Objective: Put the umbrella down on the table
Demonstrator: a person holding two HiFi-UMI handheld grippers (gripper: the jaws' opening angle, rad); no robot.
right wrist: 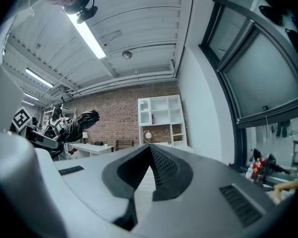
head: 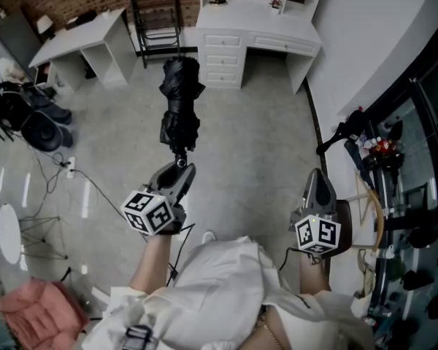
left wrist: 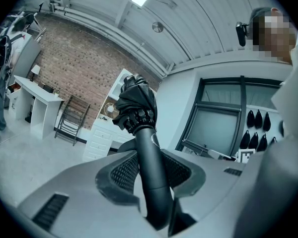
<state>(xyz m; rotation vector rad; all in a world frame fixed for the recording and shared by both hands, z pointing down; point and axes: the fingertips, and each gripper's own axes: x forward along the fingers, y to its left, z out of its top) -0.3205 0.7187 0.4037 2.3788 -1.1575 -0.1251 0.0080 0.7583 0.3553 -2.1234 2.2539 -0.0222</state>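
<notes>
**A:** At the centre of the head view, we see the left gripper point(head: 179, 170) clenched on the smooth black handle of a folded umbrella point(head: 181, 102). It is held out above the grey floor point(head: 255, 137), well apart from the white desk point(head: 80, 41) in the upper left.

**B:** The left gripper view gives us more: ribbed dark pads point(left wrist: 124, 170) press both sides of the round handle, and crumpled fabric bunches above it, before a brick wall point(left wrist: 74, 68).

**A:** And the right gripper point(head: 318, 177)?

**B:** We find it at the lower right. Its own view shows the jaws closed tip to tip on nothing.
</notes>
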